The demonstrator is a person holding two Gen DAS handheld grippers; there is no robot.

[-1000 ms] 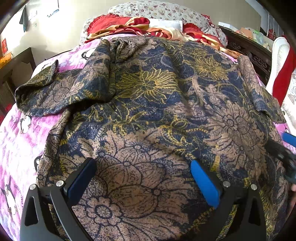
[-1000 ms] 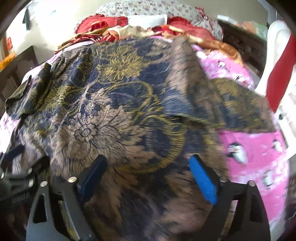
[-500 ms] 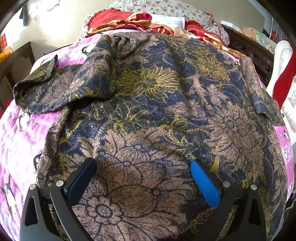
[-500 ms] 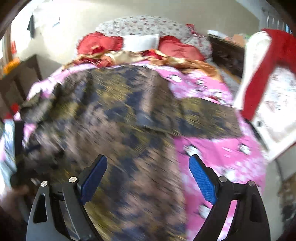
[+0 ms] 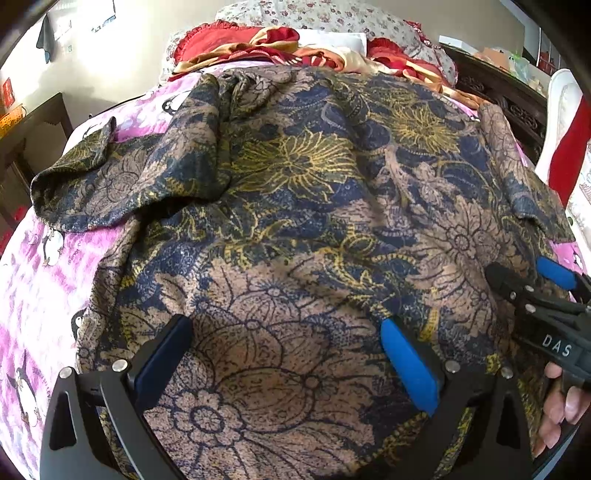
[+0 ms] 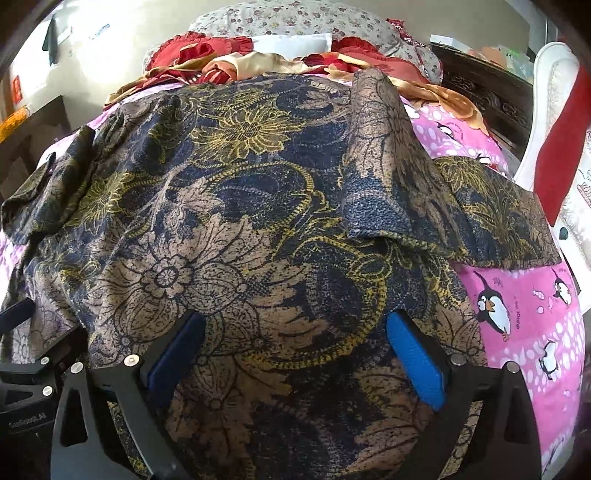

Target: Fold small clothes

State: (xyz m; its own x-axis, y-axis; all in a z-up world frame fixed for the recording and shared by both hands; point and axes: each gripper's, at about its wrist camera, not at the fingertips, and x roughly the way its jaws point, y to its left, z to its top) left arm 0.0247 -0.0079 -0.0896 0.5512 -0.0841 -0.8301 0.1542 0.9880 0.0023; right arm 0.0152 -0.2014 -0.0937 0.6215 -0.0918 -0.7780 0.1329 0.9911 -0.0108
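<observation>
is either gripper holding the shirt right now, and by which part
Nothing is held. The left gripper stands open and the right gripper is opening over the shirt, clamping no cloth.

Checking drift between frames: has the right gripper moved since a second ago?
Yes. In the left wrist view the right gripper sits at the right edge over the floral shirt much as before, after leaving the frame in between. Its jaws are opening, gripping nothing.

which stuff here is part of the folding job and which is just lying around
Part of the job:
- patterned shirt
- left hand-held gripper, open
- right hand-held gripper, jaws opening, gripping nothing

Just lying about:
- penguin bedsheet
- red and gold cloth
- floral pillow
</observation>
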